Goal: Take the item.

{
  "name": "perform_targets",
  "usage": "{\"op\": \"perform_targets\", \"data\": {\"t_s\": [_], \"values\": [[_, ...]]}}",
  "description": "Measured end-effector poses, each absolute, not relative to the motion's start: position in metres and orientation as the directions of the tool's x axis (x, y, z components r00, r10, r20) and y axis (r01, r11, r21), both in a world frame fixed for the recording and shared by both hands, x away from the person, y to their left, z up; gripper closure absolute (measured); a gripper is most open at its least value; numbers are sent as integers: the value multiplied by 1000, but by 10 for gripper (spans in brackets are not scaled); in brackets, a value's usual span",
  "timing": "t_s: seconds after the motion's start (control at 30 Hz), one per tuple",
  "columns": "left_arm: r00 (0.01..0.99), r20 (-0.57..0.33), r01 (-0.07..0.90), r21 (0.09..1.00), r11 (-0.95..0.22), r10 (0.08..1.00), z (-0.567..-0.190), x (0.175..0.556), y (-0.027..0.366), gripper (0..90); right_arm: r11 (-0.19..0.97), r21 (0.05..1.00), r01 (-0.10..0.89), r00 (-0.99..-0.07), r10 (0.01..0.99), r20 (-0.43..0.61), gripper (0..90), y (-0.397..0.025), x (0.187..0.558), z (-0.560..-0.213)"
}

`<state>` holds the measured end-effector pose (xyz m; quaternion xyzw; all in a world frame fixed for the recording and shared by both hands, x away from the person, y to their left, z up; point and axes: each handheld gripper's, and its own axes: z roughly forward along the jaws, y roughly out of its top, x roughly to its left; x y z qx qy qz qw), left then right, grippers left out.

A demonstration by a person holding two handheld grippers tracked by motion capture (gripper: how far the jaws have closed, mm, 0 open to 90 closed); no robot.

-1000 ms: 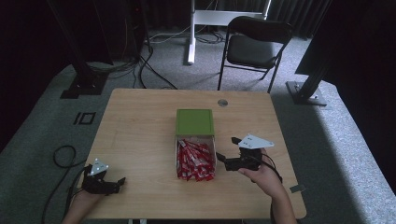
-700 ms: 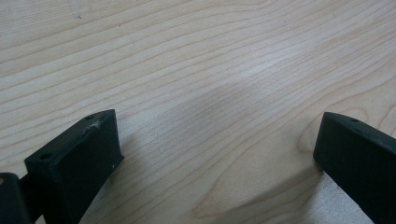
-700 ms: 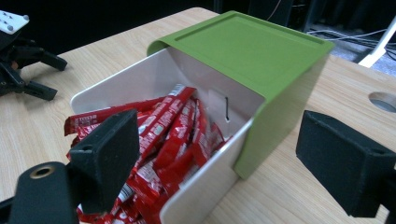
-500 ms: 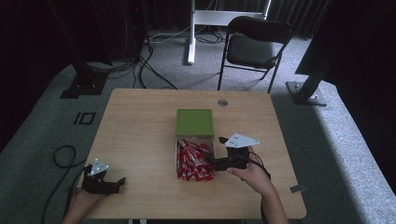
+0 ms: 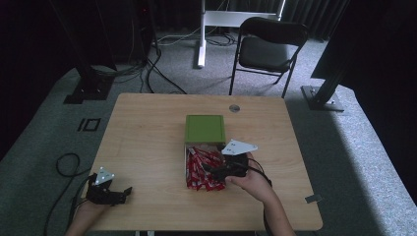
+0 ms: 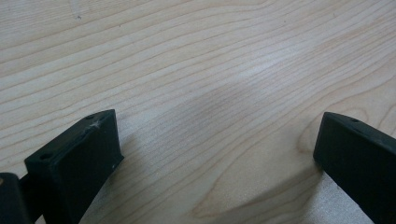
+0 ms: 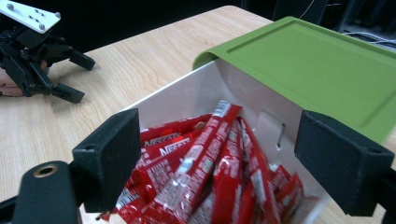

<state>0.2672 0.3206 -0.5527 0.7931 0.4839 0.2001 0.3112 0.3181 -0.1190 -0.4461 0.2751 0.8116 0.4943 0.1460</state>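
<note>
A white box (image 5: 186,162) with a green lid (image 5: 204,128) folded back at its far end sits mid-table, full of red snack packets (image 5: 200,168). My right gripper (image 5: 208,170) reaches in from the right and hovers open over the packets. In the right gripper view its gripper (image 7: 229,154) spreads wide above the red packets (image 7: 205,158), with the white box wall (image 7: 187,100) and the green lid (image 7: 308,60) behind; nothing is held. My left gripper (image 5: 126,194) rests open on bare wood near the front left edge, and in the left gripper view that gripper (image 6: 215,154) has its jaws far apart.
The wooden table (image 5: 147,132) has a round cable grommet (image 5: 234,108) at the back right. A black folding chair (image 5: 268,49) and stand legs are on the floor beyond. The left gripper (image 7: 42,56) lies far left in the right gripper view.
My right gripper has moved left, from beside the box to over the red packets. The left gripper has stayed put.
</note>
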Motion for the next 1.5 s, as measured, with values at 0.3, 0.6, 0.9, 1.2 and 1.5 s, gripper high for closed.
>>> {"op": "perform_targets", "data": {"t_s": [0.3,0.6,0.9,1.2,1.5], "values": [[452,18,642,687,-340,892,-553,267,321,14,367,870,330,-791,610,43,166,-99,322,-450],[451,15,643,688,-336,893,-553,267,320,14,345,839,420,-706,705,63,300,-83,328,-458],[451,16,643,687,-338,892,-553,267,321,14,322,809,491,-647,757,91,518,-72,333,-463],[450,15,643,688,-336,893,-553,267,320,15,350,763,543,-619,781,82,644,-57,336,-470],[452,16,643,687,-338,892,-553,267,321,14,338,754,563,-582,810,72,685,-48,343,-480]]}}
